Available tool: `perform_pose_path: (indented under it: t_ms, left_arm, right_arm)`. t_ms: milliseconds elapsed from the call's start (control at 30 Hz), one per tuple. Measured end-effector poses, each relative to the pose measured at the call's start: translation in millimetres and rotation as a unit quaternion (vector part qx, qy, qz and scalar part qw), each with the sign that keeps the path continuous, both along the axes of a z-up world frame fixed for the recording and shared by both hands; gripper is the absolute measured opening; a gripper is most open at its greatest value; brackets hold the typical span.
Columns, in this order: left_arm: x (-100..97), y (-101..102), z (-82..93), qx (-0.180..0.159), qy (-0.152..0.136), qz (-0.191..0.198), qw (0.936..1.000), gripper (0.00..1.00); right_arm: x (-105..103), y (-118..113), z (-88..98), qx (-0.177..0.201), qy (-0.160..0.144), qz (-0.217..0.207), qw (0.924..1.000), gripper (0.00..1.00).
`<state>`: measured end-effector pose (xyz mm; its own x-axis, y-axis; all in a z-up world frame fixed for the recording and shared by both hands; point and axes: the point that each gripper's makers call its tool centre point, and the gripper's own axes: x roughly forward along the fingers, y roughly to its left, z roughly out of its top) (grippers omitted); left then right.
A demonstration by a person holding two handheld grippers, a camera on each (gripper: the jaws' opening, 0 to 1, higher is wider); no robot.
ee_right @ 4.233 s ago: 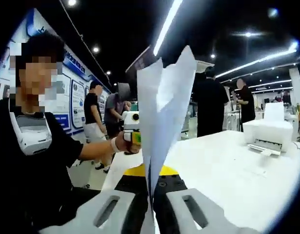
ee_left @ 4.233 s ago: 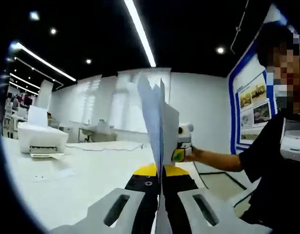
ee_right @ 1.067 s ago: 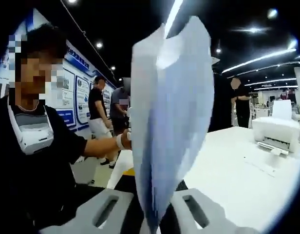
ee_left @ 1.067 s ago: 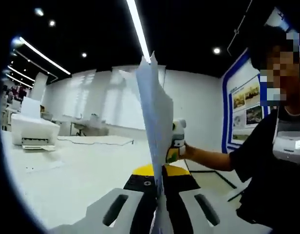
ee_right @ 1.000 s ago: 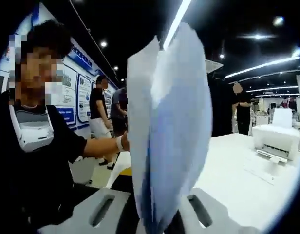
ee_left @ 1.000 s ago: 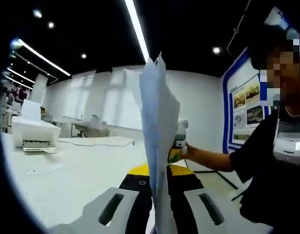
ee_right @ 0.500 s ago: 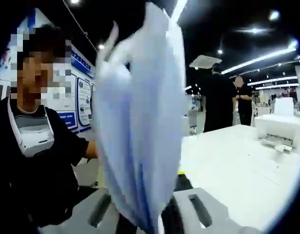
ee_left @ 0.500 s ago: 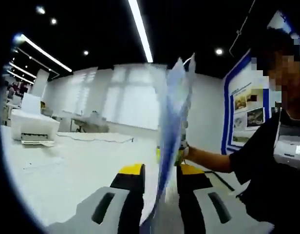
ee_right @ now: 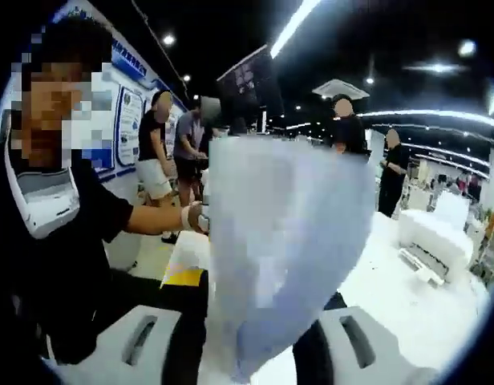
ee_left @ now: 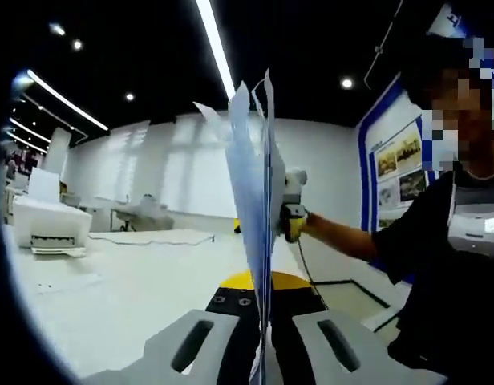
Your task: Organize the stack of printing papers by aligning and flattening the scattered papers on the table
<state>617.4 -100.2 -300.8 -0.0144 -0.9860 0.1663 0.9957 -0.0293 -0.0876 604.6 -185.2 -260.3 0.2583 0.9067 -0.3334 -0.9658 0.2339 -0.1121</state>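
Two tools (ee_left: 263, 353) clamping upright papers (ee_left: 255, 233), printer (ee_left: 50, 228) beyond

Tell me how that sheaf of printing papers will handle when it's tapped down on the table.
Probably floppy: the printing papers bow and blur in the right gripper view. Likely to splay: their top edges fan apart unevenly above the left tool. Seemingly light, as they stand upright from a pinch at the bottom.
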Motion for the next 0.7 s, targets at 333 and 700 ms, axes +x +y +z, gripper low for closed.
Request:
perform_pose_path:
  t_ms: [333, 700]
  left_arm:
    - [-3.7, -6, -2.5, -0.002, -0.007, -0.013, 0.9999, 0.06]
    - [1.0, -7, -15.1, -0.001, 0.015, -0.009, 0.9999, 0.06]
  right_arm:
    - [1, 34, 50.4, -0.216, -0.006, 0.040, 0.9756, 0.46]
    - [4, 66, -0.6, -0.434, 0.053, 0.064, 0.8972, 0.14]
